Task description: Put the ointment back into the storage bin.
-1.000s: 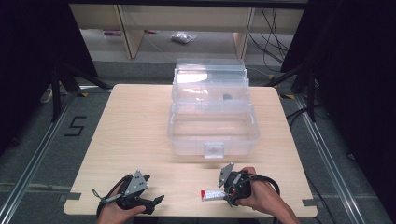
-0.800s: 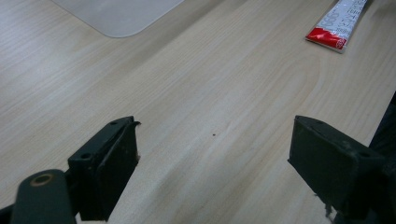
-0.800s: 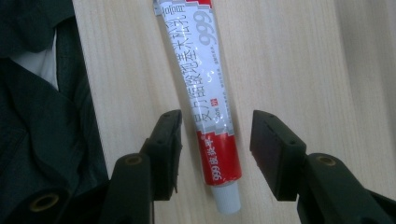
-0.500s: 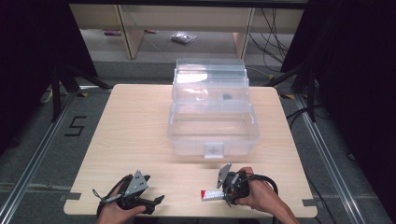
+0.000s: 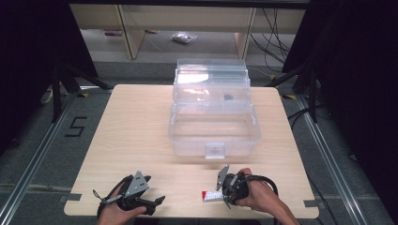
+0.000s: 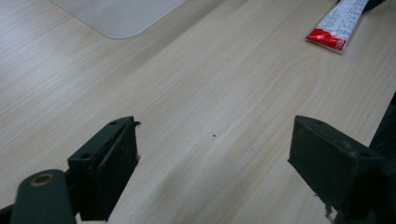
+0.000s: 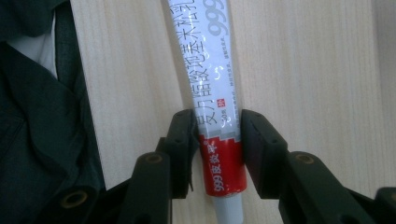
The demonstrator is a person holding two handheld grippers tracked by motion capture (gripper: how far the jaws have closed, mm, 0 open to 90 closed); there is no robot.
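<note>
The high view looks forward and down over the whole tabletop (image 5: 141,122), while both gripper views skim it closely, all three sharing the red-and-white tube (image 7: 212,93).

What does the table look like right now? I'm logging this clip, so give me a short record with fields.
surface: light wooden table
held thing: red and white tube, lying flat near the front edge
right claw: shut on the tube, one jaw on each side
left claw: open, nothing between the jaws, above bare wood
container: clear plastic box, lid open, mid table
</note>
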